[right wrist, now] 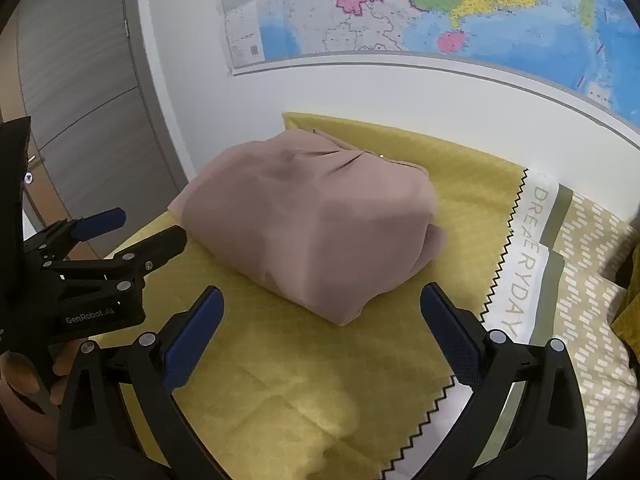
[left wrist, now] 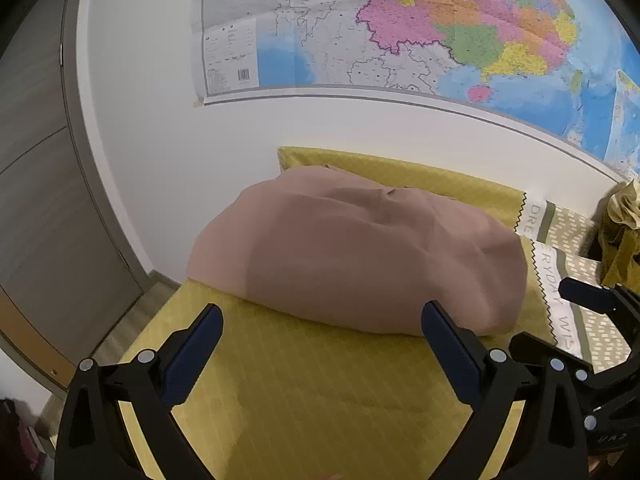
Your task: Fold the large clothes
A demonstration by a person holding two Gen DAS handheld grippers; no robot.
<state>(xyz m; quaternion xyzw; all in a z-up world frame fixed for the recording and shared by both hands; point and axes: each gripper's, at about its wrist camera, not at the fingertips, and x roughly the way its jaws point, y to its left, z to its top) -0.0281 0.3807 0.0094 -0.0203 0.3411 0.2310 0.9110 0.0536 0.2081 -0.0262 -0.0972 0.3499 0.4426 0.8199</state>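
Note:
A large pinkish-tan garment (left wrist: 360,256) (right wrist: 312,220) lies folded into a thick rectangular bundle on a yellow checked cover (left wrist: 320,392) (right wrist: 320,380), close to the wall. My left gripper (left wrist: 322,310) hovers just in front of the bundle's near edge, jaws wide apart, nothing between its blue pads. My right gripper (right wrist: 322,292) stands beside it, in front of the bundle's near corner, also open and empty. Each wrist view catches the other gripper: the right gripper (left wrist: 540,312) at the right edge, the left gripper (right wrist: 152,224) at the left, held by a hand (right wrist: 24,376).
A colourful map (left wrist: 400,32) hangs on the white wall behind. A lettered pillow (right wrist: 532,256) lies to the right of the garment, with crumpled olive-yellow cloth (left wrist: 620,232) beyond. A grey-brown wardrobe door (left wrist: 44,200) and a strip of floor (left wrist: 132,320) are on the left.

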